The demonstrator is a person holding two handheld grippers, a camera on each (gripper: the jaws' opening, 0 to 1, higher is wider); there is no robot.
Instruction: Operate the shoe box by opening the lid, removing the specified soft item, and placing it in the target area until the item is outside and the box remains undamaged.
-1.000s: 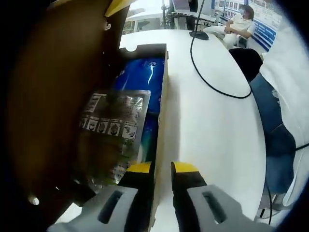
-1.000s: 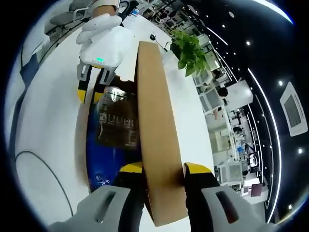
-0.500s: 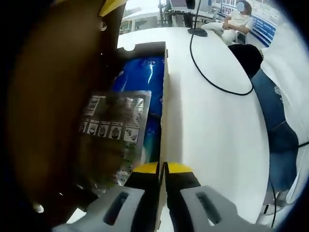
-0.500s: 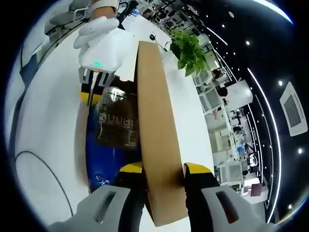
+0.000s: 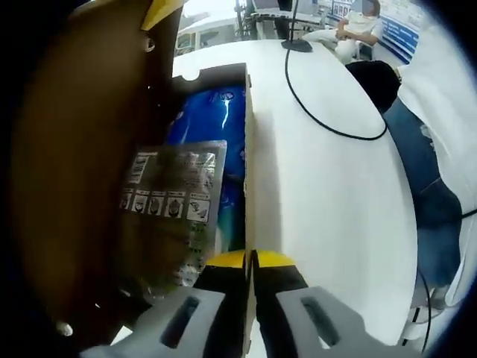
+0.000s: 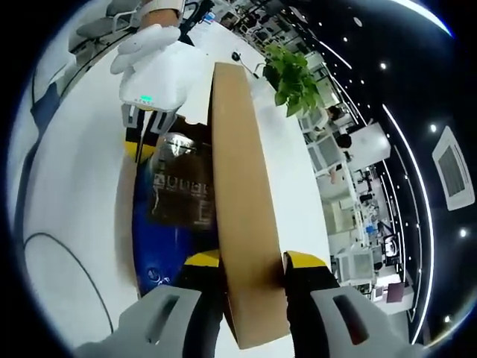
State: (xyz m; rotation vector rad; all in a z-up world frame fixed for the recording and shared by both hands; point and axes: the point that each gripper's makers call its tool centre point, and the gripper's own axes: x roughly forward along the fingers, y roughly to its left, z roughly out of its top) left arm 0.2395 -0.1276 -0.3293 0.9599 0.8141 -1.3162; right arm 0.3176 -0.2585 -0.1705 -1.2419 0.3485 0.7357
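Left tongs [image 5: 250, 257] reach forward along the shoe box [image 5: 247, 149] and are clenched on its front wall, yellow tips pressed to the cardboard; a second ago they stood apart; in the right gripper view a white-gloved hand [image 6: 153, 45] carries these tongs from above. The blue soft item [image 5: 216, 123] lies inside the box under a clear printed bag [image 5: 175, 190]; its lower part is hidden. Right tongs [image 6: 252, 261] grasp the raised brown lid [image 6: 238, 186], unchanged; the box rests on the white desk [image 5: 328, 194], crossed by a black cable [image 5: 320, 123].
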